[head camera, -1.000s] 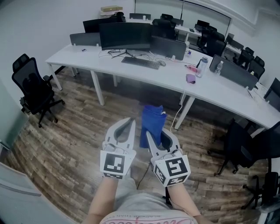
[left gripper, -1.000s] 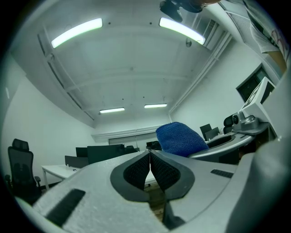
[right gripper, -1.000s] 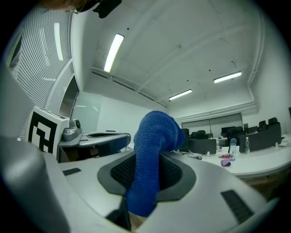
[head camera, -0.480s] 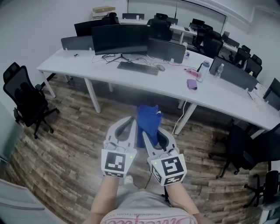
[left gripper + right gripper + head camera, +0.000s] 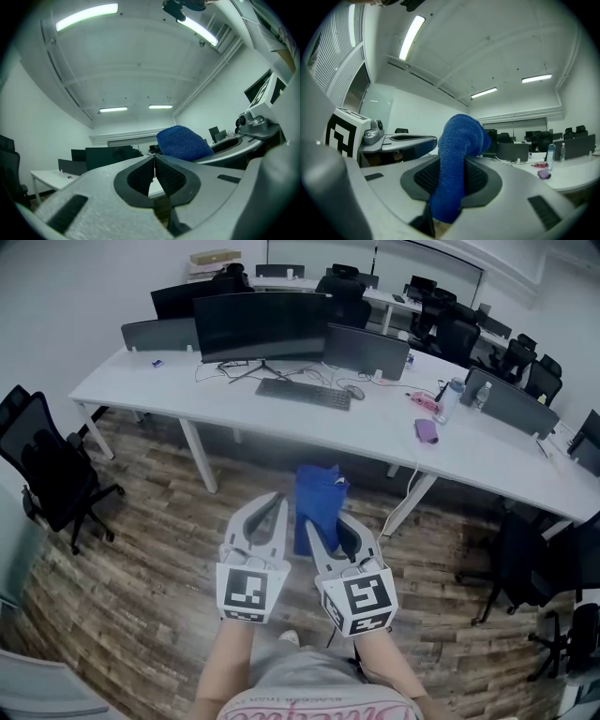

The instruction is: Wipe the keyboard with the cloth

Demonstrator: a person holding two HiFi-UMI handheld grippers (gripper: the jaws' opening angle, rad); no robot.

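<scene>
Since a second ago the desk sits lower and further right in the head view, and the black office chair has slid toward the left edge; both grippers hold the same spot at lower centre.

Right gripper: jaws clenched on the blue cloth. The right gripper view confirms it: the cloth runs down between the two pads of that gripper and bulges out over their tips.

Left gripper: jaws closed tip to tip with nothing between them. In the left gripper view, the gripper shows its pads meeting at the front, and the cloth shows just beyond, to the right, apart from them.

The two grippers are side by side, close together, above wood-plank floor, well apart from the desk.

The keyboard lies flat on the white desk in the upper centre of the frame, in front of a dark monitor. A mouse lies just beside its right end. Further right on the desk are a purple item and a bottle. The cloth is not touching the keyboard.
</scene>
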